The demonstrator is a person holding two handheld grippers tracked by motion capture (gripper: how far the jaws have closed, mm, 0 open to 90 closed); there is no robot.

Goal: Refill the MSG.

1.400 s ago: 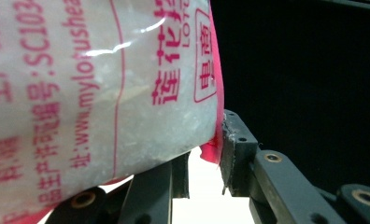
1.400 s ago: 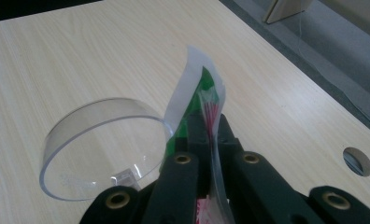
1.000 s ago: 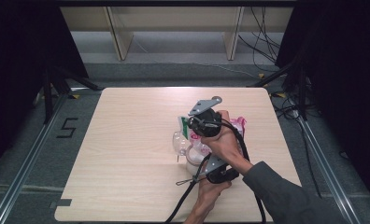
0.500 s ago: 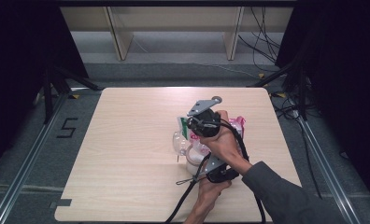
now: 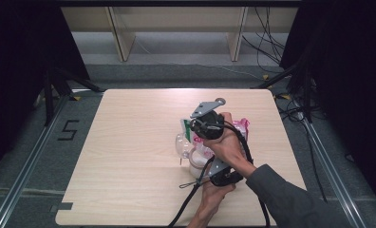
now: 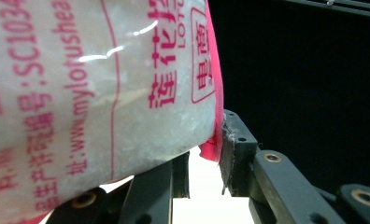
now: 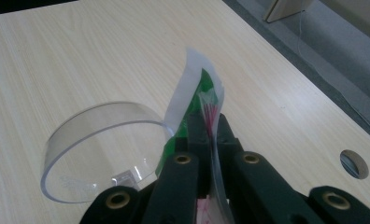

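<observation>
The white plastic bag with pink print (image 6: 99,88) sits upright mid-desk beside a clear round plastic container (image 7: 103,149). Nothing has shifted in the last second: the left gripper (image 6: 204,154) fingers clasp its body, the right gripper (image 7: 206,130) fingers pinch its top edge, likely poised to tear.

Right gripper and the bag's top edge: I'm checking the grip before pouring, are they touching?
Touching. The right gripper view shows the right gripper with its jaws pinched shut on the bag's top edge.

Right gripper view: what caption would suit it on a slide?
Right gripper shut on the bag's top edge, beside a clear round container on the wooden table.
</observation>
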